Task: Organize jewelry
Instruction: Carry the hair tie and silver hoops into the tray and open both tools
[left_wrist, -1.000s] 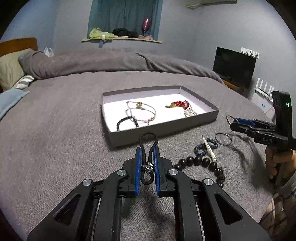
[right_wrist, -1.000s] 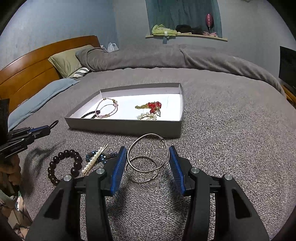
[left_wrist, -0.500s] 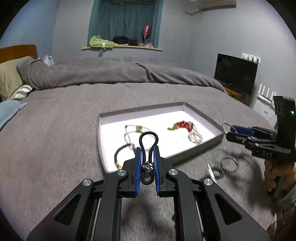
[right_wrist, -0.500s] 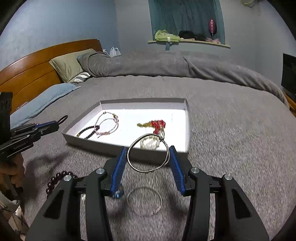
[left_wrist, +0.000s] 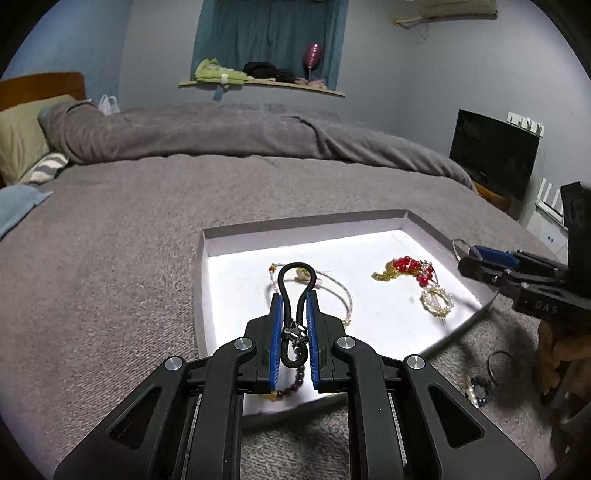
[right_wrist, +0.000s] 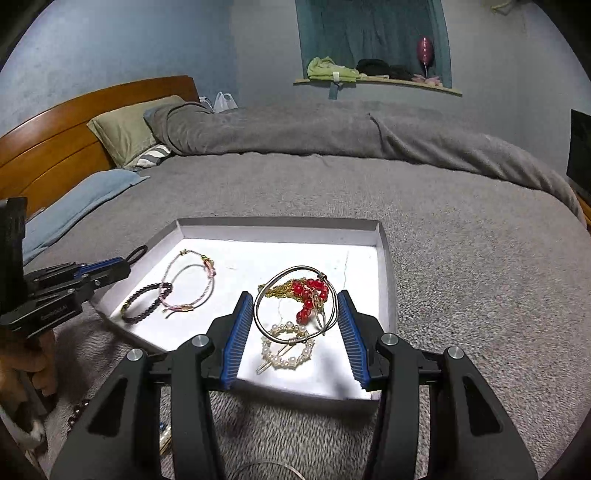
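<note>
Left claw (left_wrist: 294, 295): pinched narrow on a black cord bracelet (left_wrist: 295, 275), held over the tray's near-left part.
Right claw (right_wrist: 295, 308): gripping a silver bangle (right_wrist: 295, 301) across its width, above the red bead piece (right_wrist: 308, 295).
Tray (right_wrist: 386, 266): on the bed (right_wrist: 461, 258), holding bracelets.

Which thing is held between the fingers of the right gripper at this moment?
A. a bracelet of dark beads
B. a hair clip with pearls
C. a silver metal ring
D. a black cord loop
C: in the right wrist view the right gripper has its blue pads pressed on both sides of the silver metal ring, held above the tray, while the pearl clip lies on the tray floor.
</note>
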